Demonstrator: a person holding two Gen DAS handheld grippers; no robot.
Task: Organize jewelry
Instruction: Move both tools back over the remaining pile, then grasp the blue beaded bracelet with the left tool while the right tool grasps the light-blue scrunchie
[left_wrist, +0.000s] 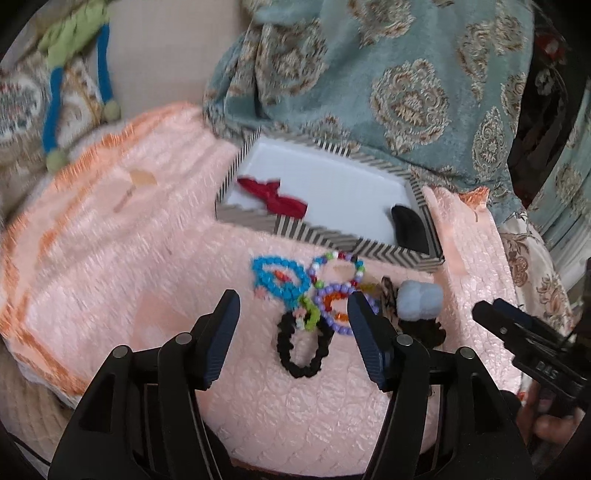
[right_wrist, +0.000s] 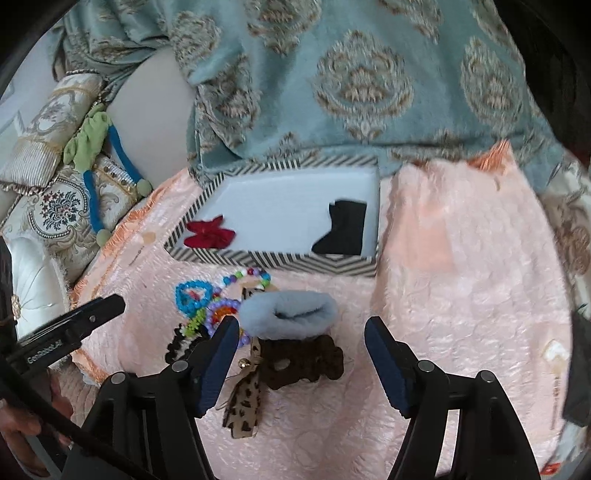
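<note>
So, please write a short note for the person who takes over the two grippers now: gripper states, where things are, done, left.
Left gripper: open, empty, over the bead bracelets and black scrunchie.
Right gripper: open, empty, over the blue scrunchie and brown scrunchie.
Done: red bow and a black item lie in the striped box.
Left: the pile on the pink blanket, also the leopard bow.

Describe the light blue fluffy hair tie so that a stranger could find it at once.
Start at the striped box on the pink blanket. Just in front of it lies a heap of accessories. The light blue fluffy hair tie is its only pale, plush piece, above a dark brown scrunchie and right of the beaded bracelets.
</note>
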